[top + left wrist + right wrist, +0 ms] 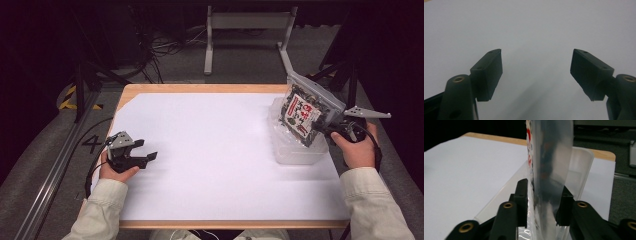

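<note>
**Desk:** Start close in. What's your left side doing?

**Operator:** My left gripper (146, 150) is parked low over the white sheet (215, 165) near the table's left edge. Its jaws stand wide apart with nothing between them. I judge it's kept there so it stays out of the way of the work on the right.

**Desk:** And the right?

**Operator:** My right gripper (324, 128) has its jaws drawn in on the snack packet (300, 115), one pad against each face near a side edge. In the right gripper view the packet (549, 170) rises edge-on between them. I read that as a narrow grip, though I can't vouch for how firmly it presses.

**Desk:** Where's the packet exactly?

**Operator:** It's at the table's right side, with its lower end dipping into the clear tub (300, 156). I think a side grip leaves that end free to go in.

**Desk:** Orientation?

**Operator:** Its long axis is steep, leaning up and away toward the far right. The printed face is turned left, toward mid-table, and the sealed top is uppermost. Beyond it are the wooden table edge (200, 88) and a metal stand (245, 20).
</note>
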Tool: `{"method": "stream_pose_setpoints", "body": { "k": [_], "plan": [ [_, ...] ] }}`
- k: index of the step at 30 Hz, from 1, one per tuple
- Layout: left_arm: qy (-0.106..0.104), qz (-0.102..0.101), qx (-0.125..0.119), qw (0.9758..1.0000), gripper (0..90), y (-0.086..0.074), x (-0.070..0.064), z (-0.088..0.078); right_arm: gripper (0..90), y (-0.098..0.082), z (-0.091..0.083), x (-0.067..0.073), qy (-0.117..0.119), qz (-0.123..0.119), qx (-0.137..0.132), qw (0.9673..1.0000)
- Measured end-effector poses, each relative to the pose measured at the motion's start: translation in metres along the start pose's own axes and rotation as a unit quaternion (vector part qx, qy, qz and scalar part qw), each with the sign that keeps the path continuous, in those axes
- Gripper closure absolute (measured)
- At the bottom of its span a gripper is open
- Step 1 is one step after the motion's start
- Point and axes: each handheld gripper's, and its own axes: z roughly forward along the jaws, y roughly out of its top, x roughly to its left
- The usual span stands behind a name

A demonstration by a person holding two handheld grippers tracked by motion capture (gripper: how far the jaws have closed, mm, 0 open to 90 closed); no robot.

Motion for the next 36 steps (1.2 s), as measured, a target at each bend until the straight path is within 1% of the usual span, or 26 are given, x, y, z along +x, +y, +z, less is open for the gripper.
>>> {"method": "stream_pose_setpoints", "body": {
  "k": [3, 4, 6, 7, 11, 12, 14, 16, 18, 19, 20, 21, 22, 23, 25, 26, 27, 28, 29, 30, 32, 34, 36],
  "plan": [
    [0.000, -0.003, 0.002, 1.0000, 26.8, 0.000, -0.001, 0.000, 57.6, 0.001, -0.004, 0.002, -0.008, -0.005, -0.008, 0.9999],
    [0.000, 0.000, 0.000, 1.0000, 26.8, 0.000, 0.000, 0.000, 55.3, 0.001, -0.005, 0.003, -0.011, -0.008, -0.009, 0.9999],
    [0.000, -0.002, -0.001, 1.0000, 26.8, 0.000, 0.000, 0.000, 50.2, 0.000, -0.009, 0.004, -0.018, -0.009, -0.016, 0.9997],
    [0.001, -0.001, -0.001, 1.0000, 26.7, 0.000, 0.001, 0.000, 46.7, 0.000, -0.012, 0.003, -0.022, -0.012, -0.021, 0.9995],
    [-0.002, -0.004, -0.003, 1.0000, 26.8, 0.000, -0.001, 0.001, 38.7, -0.002, -0.020, 0.003, -0.028, -0.014, -0.031, 0.9990],
    [-0.002, -0.004, -0.003, 1.0000, 26.7, 0.000, -0.001, 0.001, 38.7, -0.002, -0.020, 0.003, -0.028, -0.014, -0.031, 0.9990],
    [-0.008, 0.000, -0.006, 1.0000, 26.7, 0.002, -0.004, -0.001, 35.0, -0.004, -0.026, 0.007, -0.033, -0.020, -0.035, 0.9986],
    [-0.010, 0.005, -0.008, 0.9999, 26.7, 0.003, -0.009, -0.003, 33.7, -0.007, -0.031, 0.011, -0.033, -0.023, -0.037, 0.9985],
    [-0.014, 0.004, -0.014, 0.9998, 26.7, 0.004, -0.013, -0.006, 32.4, -0.008, -0.036, 0.017, -0.032, -0.030, -0.038, 0.9983],
    [-0.013, 0.009, -0.017, 0.9997, 26.6, 0.005, -0.014, -0.007, 32.0, -0.009, -0.038, 0.021, -0.034, -0.036, -0.037, 0.9981],
    [-0.016, 0.005, -0.019, 0.9997, 26.6, 0.005, -0.016, -0.008, 31.5, -0.010, -0.041, 0.026, -0.034, -0.039, -0.036, 0.9980],
    [-0.015, 0.008, -0.020, 0.9996, 26.5, 0.005, -0.017, -0.008, 31.1, -0.010, -0.043, 0.030, -0.036, -0.042, -0.039, 0.9977],
    [-0.015, 0.008, -0.020, 0.9997, 26.4, 0.005, -0.018, -0.009, 31.1, -0.011, -0.046, 0.035, -0.035, -0.043, -0.042, 0.9976],
    [-0.015, 0.007, -0.026, 0.9995, 26.4, 0.004, -0.019, -0.009, 31.0, -0.012, -0.048, 0.040, -0.036, -0.044, -0.044, 0.9974],
    [-0.019, 0.000, -0.029, 0.9994, 26.4, 0.003, -0.019, -0.010, 30.9, -0.013, -0.052, 0.049, -0.040, -0.047, -0.042, 0.9972],
    [-0.017, 0.001, -0.030, 0.9994, 26.5, 0.003, -0.019, -0.011, 30.9, -0.013, -0.054, 0.054, -0.037, -0.046, -0.043, 0.9973],
    [-0.018, -0.005, -0.030, 0.9994, 26.5, 0.003, -0.020, -0.011, 30.9, -0.013, -0.055, 0.058, -0.035, -0.047, -0.043, 0.9974],
    [-0.018, -0.002, -0.030, 0.9994, 26.5, 0.003, -0.019, -0.012, 30.9, -0.013, -0.055, 0.062, -0.033, -0.049, -0.042, 0.9974],
    [-0.019, -0.004, -0.035, 0.9992, 26.5, 0.003, -0.019, -0.012, 30.8, -0.013, -0.055, 0.065, -0.029, -0.051, -0.044, 0.9973],
    [-0.021, -0.006, -0.036, 0.9991, 26.5, 0.003, -0.019, -0.012, 30.3, -0.012, -0.055, 0.070, -0.021, -0.057, -0.046, 0.9971],
    [-0.021, -0.003, -0.038, 0.9990, 26.5, 0.003, -0.020, -0.013, 29.3, -0.010, -0.054, 0.079, -0.009, -0.064, -0.048, 0.9968],
    [-0.022, 0.001, -0.040, 0.9989, 26.4, 0.003, -0.021, -0.014, 27.9, -0.008, -0.052, 0.085, 0.000, -0.068, -0.050, 0.9965],
    [-0.024, -0.002, -0.043, 0.9988, 26.4, 0.004, -0.023, -0.015, 25.8, -0.007, -0.049, 0.092, 0.014, -0.075, -0.051, 0.9958]
  ]
}}
